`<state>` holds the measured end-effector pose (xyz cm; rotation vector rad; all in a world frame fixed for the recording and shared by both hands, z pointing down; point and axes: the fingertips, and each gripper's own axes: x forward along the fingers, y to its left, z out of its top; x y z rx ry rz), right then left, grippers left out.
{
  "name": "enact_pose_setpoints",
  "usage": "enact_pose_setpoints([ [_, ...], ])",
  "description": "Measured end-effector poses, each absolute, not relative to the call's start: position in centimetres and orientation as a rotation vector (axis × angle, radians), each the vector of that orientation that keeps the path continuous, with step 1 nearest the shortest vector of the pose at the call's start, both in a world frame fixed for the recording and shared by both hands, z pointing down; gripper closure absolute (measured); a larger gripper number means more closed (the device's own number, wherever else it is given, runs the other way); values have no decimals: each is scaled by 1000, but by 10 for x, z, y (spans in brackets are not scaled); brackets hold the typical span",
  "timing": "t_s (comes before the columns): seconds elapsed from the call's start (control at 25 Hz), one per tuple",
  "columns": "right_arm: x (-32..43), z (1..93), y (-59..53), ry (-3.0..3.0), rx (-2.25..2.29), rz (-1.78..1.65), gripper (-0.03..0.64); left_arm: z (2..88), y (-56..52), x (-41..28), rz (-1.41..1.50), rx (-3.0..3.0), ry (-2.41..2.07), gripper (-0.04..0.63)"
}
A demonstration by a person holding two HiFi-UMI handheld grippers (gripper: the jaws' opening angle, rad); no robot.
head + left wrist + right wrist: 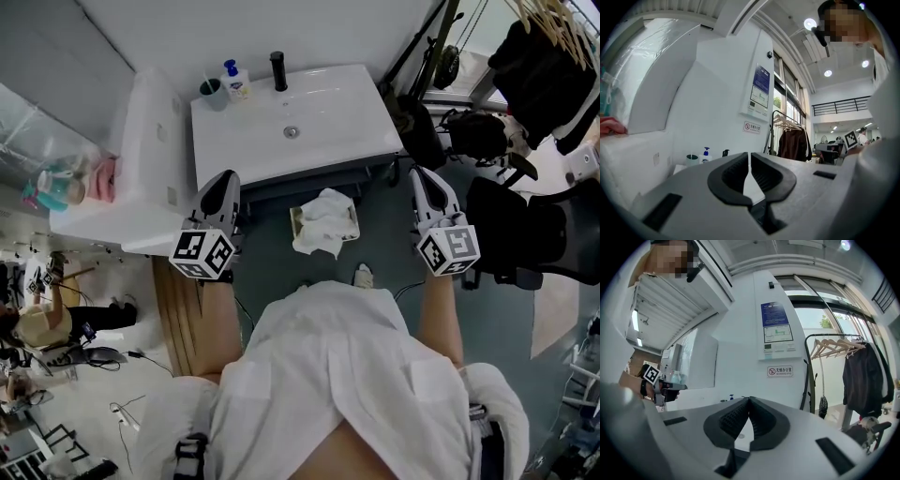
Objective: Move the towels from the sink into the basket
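**Left claw** (227, 180): jaws together, nothing between them; held level.

**Right claw** (424, 174): jaws shut tip to tip, empty; also level.

**Towels** (323, 223): white, heaped in the basket (295, 221) on the floor, between the two claws and below them. One fold hangs over the basket's near rim.

**Sink** (328, 112): ahead of both claws. The basin shows bare, with no cloth in it. A tap (278, 70), a soap bottle (235, 82) and a cup (213, 92) stand at its far edge.

**Step in hand:** judged as the close of the job, with only a check left to do. To do it well, look over the whole basin before drawing back. If the hanging fold matters, open one claw wide, come down over it from above and tuck it inside the rim.

**Edges:** the sink's front lip is just ahead of the left claw. A white counter (141, 169) is close on that claw's outer side. A dark chair (525, 234) stands near the right claw's outer side.

**Open room:** the floor between the claws, around the basket.
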<state>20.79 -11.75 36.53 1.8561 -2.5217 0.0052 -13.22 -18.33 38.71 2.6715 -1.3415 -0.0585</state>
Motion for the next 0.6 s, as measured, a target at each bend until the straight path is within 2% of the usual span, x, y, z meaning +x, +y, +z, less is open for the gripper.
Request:
enact_pose_setpoints([
  [0.6,183,371,-125,-2519,1818,1,589,395,-183,-155,-58,2654,-1354,571],
])
